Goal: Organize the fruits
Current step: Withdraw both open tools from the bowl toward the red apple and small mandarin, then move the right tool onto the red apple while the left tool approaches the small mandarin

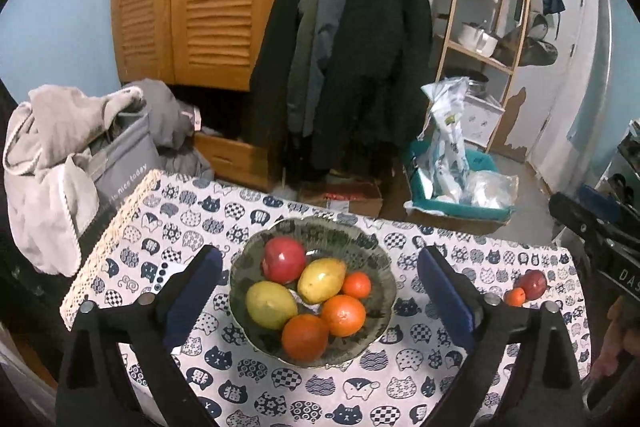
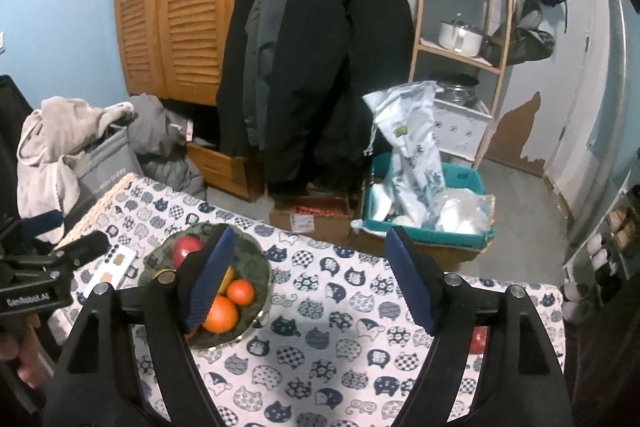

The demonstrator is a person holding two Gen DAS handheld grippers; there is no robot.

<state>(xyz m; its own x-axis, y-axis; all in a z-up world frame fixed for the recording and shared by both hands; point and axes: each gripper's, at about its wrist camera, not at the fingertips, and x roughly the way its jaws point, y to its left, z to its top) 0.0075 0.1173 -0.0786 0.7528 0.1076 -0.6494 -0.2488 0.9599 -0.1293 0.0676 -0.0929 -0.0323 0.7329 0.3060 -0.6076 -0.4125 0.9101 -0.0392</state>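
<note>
A worktop (image 1: pixel 280 379) under a cloth full of cat faces, with dark coats (image 1: pixel 360 47) hanging behind it. On the cloth, a green bowl (image 1: pixel 376 259) with wavy edges. Left gripper (image 1: pixel 320 295) wide open with nothing in it, its blue pads (image 1: pixel 192 299) on either side of the bowl, not touching. Right gripper (image 2: pixel 310 281) wide open too, holding nothing, over bare cloth to the right of the bowl. In the bowl, packed close: a red apple (image 1: pixel 284 261), two yellow mangoes (image 1: pixel 271 305), two oranges (image 1: pixel 343 315), one tiny tangerine (image 1: pixel 357 285). Well apart, near the right edge of the worktop, a second red apple (image 1: pixel 534 283) with a small tangerine (image 1: pixel 515 296) touching it.
</note>
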